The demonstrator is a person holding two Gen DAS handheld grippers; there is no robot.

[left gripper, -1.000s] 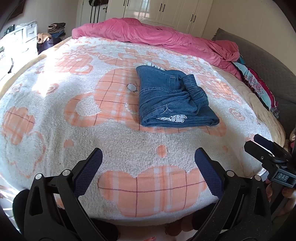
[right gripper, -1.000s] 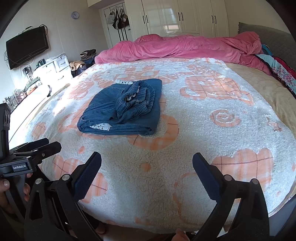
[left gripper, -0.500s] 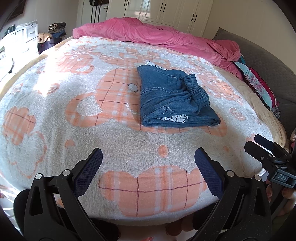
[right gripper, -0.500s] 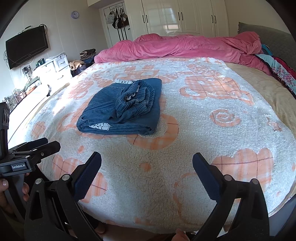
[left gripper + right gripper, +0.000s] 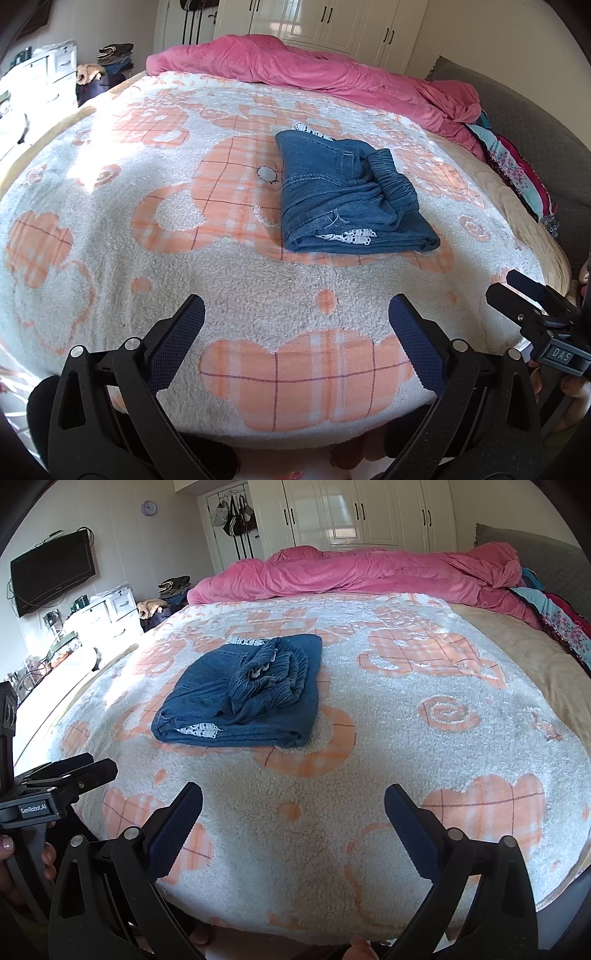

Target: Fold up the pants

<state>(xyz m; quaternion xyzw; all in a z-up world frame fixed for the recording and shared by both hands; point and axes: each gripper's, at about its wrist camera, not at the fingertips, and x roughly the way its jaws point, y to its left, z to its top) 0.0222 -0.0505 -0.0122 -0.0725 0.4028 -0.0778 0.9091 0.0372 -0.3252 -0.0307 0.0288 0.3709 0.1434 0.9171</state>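
The blue denim pants [image 5: 347, 199] lie folded into a compact rectangle on the white and orange fleece blanket [image 5: 147, 266], elastic waistband bunched on top and white lace trim showing at the front and back edges. They also show in the right wrist view [image 5: 251, 701]. My left gripper [image 5: 295, 332] is open and empty, held back at the near edge of the bed, well short of the pants. My right gripper [image 5: 293, 819] is open and empty, also at the near edge. Each gripper shows at the side of the other's view.
A pink duvet [image 5: 369, 572] is heaped along the far side of the bed. Colourful clothes [image 5: 517, 173] and a grey headboard [image 5: 554, 147] are at the right. White drawers [image 5: 110, 613], a wall TV [image 5: 51, 572] and wardrobes [image 5: 369, 513] stand beyond.
Both grippers have stayed open and nearly still. The left wrist view has shifted very slightly. The pants have not moved.
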